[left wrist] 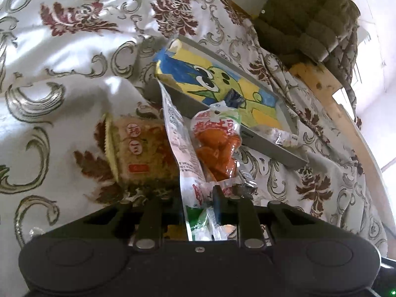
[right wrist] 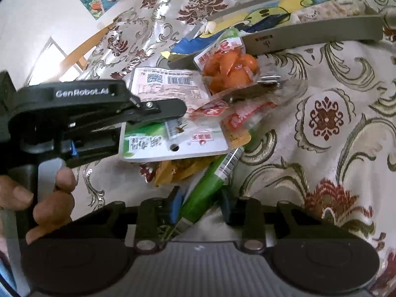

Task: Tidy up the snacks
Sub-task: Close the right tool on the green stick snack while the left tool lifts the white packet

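A: Where are the snacks?
B: Piled on the floral cloth point(left wrist: 74, 79) just off the near corner of the grey tray point(left wrist: 269, 148). The orange pack point(left wrist: 217, 146) leans on the tray's rim, the white pack point(left wrist: 178, 143) stands beside it, and a brown pack point(left wrist: 141, 148) lies to its left.

A: What does the right view add?
B: A green stick point(right wrist: 208, 188) lying under the pile, an orange-brown wrapper point(right wrist: 178, 170) beneath the white pack point(right wrist: 170, 84), and the left claw point(right wrist: 183, 110) seen from the side, with the person's hand point(right wrist: 47, 198) on its handle. The orange pack point(right wrist: 230, 71) touches the tray point(right wrist: 316, 34) here too.

A: And the left claw's state?
B: In its own view the left claw point(left wrist: 198, 203) is pinching the lower edge of the white pack; the fingers point(left wrist: 217, 200) are nearly together with the film between them.

A: The right claw?
B: The right claw point(right wrist: 201, 208) straddles the green stick's near end. The stick runs between the two fingers point(right wrist: 226, 203), close to both, but I cannot tell whether the pads press on it.

A: Anything hard to read?
B: The tray's painted bottom point(left wrist: 222, 81) shows a cartoon face, partly covered by packs. A small clear packet point(left wrist: 284, 136) sits at the tray's near corner; its contents are unclear. The brown pack's lower end is hidden behind the claw body.
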A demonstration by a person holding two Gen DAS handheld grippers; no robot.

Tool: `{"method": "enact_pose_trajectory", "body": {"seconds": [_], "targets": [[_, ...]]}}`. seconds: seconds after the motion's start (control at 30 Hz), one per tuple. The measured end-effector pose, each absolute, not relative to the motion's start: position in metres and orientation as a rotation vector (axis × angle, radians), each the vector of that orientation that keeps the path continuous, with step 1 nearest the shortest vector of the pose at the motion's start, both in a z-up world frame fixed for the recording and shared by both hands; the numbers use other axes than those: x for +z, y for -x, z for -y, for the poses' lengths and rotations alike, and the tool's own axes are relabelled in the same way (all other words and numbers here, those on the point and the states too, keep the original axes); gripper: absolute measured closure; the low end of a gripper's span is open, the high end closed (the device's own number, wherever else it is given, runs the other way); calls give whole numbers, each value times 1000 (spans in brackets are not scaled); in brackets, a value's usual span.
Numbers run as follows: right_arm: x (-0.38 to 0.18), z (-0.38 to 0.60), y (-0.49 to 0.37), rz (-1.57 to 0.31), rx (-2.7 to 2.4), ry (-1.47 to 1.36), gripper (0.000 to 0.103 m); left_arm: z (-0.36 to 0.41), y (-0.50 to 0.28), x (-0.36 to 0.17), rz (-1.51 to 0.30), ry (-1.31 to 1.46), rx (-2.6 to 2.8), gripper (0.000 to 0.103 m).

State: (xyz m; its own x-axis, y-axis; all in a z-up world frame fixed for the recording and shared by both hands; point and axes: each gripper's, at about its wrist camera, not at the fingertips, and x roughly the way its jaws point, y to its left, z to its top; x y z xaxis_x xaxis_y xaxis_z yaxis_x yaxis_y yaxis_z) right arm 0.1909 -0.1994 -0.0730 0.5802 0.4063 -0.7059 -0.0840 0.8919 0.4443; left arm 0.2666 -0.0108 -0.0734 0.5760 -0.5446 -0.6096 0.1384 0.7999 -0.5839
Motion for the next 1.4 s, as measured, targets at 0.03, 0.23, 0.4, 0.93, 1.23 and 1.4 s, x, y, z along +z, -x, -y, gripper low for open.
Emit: {"method": "enact_pose_trajectory", "body": {"seconds": [0.03, 0.23, 0.4, 0.93, 1.23, 1.4], "targets": [[-73, 200, -191, -915, 296, -398, 69, 9, -267, -74, -873, 528, -416, 79], [-74, 208, -190, -933, 311, -465, 72, 0, -267, -70, -819, 566, -360, 77], [-73, 211, -188, -942, 317, -504, 73, -8, -264, -68, -766, 587, -324, 83], [-77, 213, -192, -950, 312, -536, 72, -28, -278, -78, -818, 722, -252, 69], [-82, 214, -196, -939, 316, -552, 71, -38, -278, -77, -807, 817, -258, 69], [-82, 214, -195, -937, 318, -548, 70, -37, -279, -74, -801, 829, -263, 69]]}}
